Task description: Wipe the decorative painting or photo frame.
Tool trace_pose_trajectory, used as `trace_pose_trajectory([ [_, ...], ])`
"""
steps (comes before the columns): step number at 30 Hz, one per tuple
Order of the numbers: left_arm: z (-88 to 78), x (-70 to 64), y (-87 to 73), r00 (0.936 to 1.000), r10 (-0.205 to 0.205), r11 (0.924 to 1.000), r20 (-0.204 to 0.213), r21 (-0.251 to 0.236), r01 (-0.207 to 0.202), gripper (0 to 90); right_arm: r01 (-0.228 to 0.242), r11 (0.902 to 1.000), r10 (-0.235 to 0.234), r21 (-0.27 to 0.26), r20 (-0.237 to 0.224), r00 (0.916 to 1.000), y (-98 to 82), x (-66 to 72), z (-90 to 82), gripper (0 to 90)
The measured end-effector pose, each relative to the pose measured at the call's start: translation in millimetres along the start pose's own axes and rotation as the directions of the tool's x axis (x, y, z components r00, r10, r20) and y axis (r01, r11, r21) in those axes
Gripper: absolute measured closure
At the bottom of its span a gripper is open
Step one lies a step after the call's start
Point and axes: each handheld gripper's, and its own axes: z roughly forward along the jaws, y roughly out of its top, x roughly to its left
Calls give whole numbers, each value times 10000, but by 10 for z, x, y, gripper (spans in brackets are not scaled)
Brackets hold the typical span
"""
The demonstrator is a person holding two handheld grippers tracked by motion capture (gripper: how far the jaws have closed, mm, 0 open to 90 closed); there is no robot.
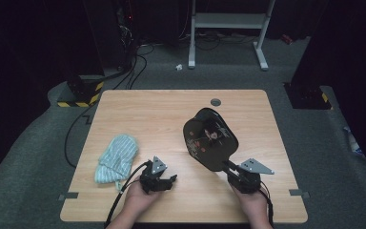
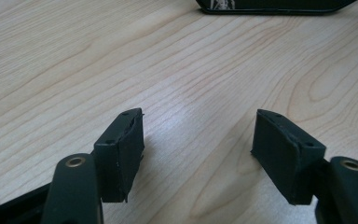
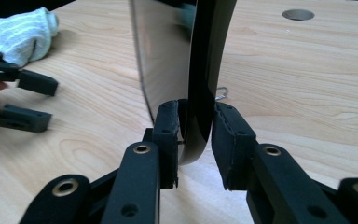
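Observation:
A black oval plate (image 1: 209, 140) with a printed pattern stands tilted up on its edge over the right half of the wooden table (image 1: 147, 114). My right gripper (image 1: 228, 167) is shut on its near rim. In the right gripper view the two pads (image 3: 168, 135) clamp the plate's dark rim (image 3: 209, 51) from both sides, with its glossy face turned left. My left gripper (image 1: 171, 180) hovers open near the front edge, left of the plate. Bare wood lies between its pads (image 2: 126, 149), and the plate's edge (image 2: 275, 5) is far ahead.
A pale striped cloth (image 1: 118, 157) lies bunched at the table's left, also seen as the cloth (image 3: 21, 32) behind the left gripper (image 3: 32, 100). A round cable hole (image 1: 215, 101) sits near the far edge. A small metal loop (image 3: 221, 93) lies beside the plate.

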Motion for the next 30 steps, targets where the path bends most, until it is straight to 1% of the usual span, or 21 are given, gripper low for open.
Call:
trace_pose_trajectory([
  [2, -21, 27, -20, 9999, -116, 9999, -88, -8, 116, 345, -94, 9999, 94, 83, 37, 9999, 13, -40, 29, 698],
  [5, -31, 50, -33, 9995, -274, 9996, -128, -83, 273, 361, -41, 9997, 37, 254, 167, 9999, 45, -85, 67, 677],
  [6, -28, 42, -34, 9996, -231, 9997, -170, -94, 229, 362, -31, 9996, 25, 276, 183, 9998, 63, -100, 82, 670],
  [9, -20, 25, -33, 10000, -83, 9998, -51, -166, 82, 380, 5, 9996, -8, 290, 101, 9999, 121, -127, 132, 642],
  [12, -19, 23, -35, 10000, -85, 9998, -21, -187, 85, 379, 59, 9991, -69, 421, 253, 9997, 160, -135, 195, 609],
  [18, -17, 23, -34, 10000, -82, 9998, -24, -194, 82, 378, -31, 9988, 16, 488, 321, 9995, 218, -165, 284, 546],
  [21, -17, 23, -34, 10000, -81, 9998, -21, -194, 80, 378, -113, 9991, 100, 415, 314, 9995, 234, -175, 329, 525],
  [30, -17, 23, -34, 10000, -69, 9998, -31, -191, 68, 379, 100, 9987, -121, 498, 408, 9991, 311, -151, 473, 465],
])
